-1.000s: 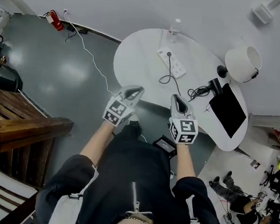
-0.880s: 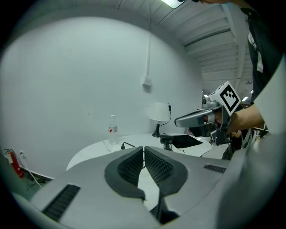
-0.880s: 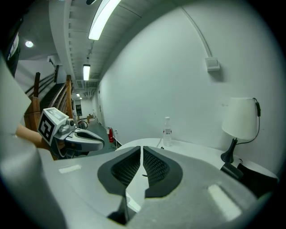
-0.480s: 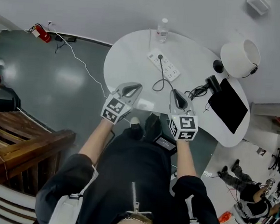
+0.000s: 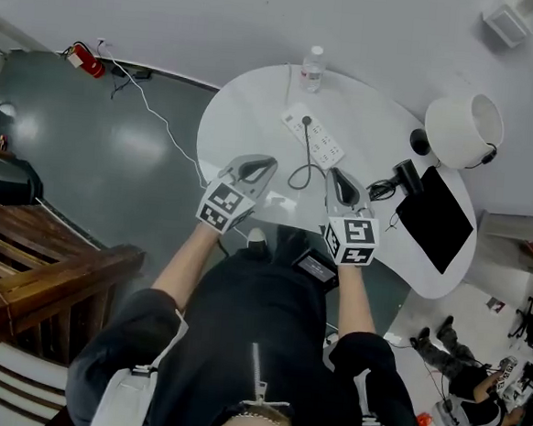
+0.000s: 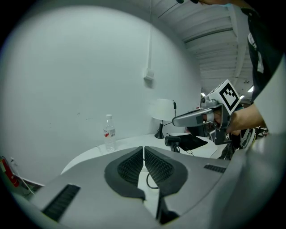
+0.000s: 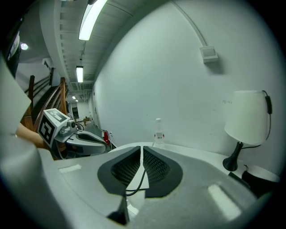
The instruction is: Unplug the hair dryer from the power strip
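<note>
Tabletop (image 5: 246,123) lies bare left of power strip (image 5: 320,144); cable (image 5: 306,155) seemingly crosses the near side.

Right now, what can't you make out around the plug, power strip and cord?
Plug: head view, too small to tell how firmly it is seated.
Power strip: both gripper views, hidden behind the shut jaws.
Cord: head view, its run toward the hair dryer is covered by the right gripper.
Bottle: label too small to read in every view.

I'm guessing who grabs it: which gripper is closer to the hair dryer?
The right gripper: the black hair dryer lies on its side of the table; the left gripper is farther.
</note>
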### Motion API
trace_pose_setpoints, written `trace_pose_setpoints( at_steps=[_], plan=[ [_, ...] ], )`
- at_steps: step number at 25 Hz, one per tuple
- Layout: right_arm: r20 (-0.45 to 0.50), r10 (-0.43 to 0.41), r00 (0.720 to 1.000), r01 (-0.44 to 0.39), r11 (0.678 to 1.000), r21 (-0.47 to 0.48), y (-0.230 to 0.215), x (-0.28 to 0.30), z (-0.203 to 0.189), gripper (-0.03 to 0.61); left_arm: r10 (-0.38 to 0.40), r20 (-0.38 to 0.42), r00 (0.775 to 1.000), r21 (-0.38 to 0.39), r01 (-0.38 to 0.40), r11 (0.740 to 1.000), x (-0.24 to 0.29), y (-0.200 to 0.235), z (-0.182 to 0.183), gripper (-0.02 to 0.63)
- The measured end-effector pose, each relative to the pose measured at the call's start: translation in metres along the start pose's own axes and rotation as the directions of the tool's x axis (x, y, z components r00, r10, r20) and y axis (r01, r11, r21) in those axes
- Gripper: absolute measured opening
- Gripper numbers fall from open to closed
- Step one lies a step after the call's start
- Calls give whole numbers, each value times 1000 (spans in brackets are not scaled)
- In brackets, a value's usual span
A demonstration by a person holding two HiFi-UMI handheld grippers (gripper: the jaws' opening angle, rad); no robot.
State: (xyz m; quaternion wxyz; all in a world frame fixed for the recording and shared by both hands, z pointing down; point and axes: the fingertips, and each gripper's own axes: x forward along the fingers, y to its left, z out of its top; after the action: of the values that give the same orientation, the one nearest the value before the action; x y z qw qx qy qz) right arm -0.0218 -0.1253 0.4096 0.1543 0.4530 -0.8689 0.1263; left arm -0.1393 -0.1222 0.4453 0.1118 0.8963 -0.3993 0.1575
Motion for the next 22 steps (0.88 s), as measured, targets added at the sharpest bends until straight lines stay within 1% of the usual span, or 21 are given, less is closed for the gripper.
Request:
trace_pose_setpoints(
  at_steps=[5,13,19,22],
  plan=[
    [-8,9,1000,-9,1000,-17,-5,8,1,9,1,-15,1000,9,-1,1000,8,8,-1,18],
    [-39,-7,999,6,999,-41,-26,19,0,11,-9,-39,999,24,10,1000,26,19,0,18],
    [-98,10,995,-17,998,-68,-39,35,-10,51,-14,-57,998,24,15,1000,43,29,0,18],
    [-137,28,990,-38,996,-75,-46,45,-19,84,-19,-71,997,21,21,1000,54,33,-1,18]
  ],
)
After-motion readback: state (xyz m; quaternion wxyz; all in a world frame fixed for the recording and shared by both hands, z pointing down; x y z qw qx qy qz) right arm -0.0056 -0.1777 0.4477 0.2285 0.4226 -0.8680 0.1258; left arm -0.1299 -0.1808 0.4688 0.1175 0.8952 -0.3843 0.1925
